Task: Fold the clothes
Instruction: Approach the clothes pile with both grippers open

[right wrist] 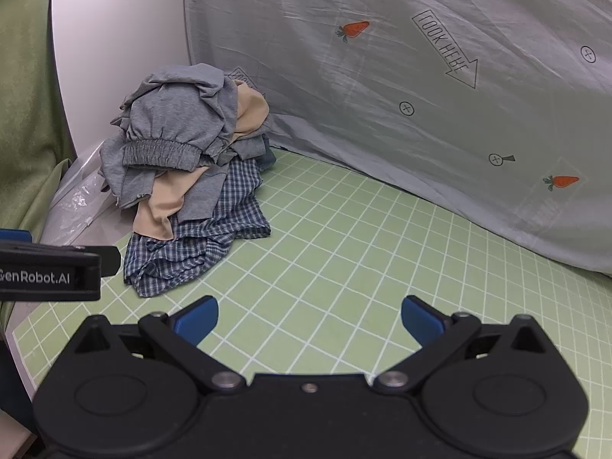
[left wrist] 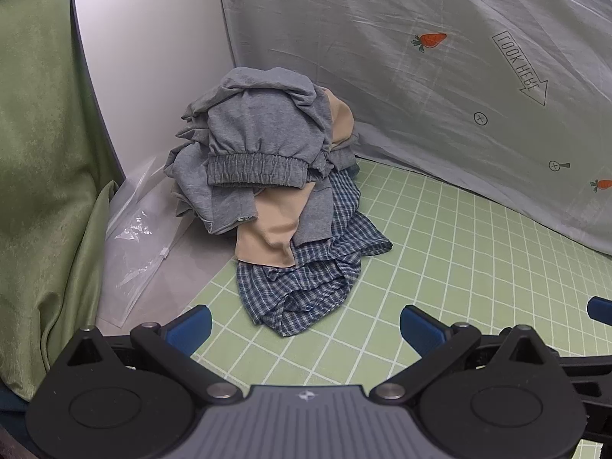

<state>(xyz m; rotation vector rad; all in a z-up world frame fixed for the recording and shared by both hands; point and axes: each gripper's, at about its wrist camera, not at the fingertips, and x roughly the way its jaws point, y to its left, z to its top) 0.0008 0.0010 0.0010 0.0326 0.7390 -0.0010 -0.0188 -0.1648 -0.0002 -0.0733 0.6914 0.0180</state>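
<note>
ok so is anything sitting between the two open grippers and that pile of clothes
Nothing visible does. Only bare green grid mat lies between the open left gripper, the open right gripper and the heap of grey, beige and blue checked clothes. A clear plastic bag lies off to the pile's left.

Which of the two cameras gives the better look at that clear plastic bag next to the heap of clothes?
The left wrist view. There the clear plastic bag lies in full beside the clothes pile, creases and edge visible. In the right wrist view the bag is squeezed at the frame's left, partly hidden behind the left gripper.
</note>
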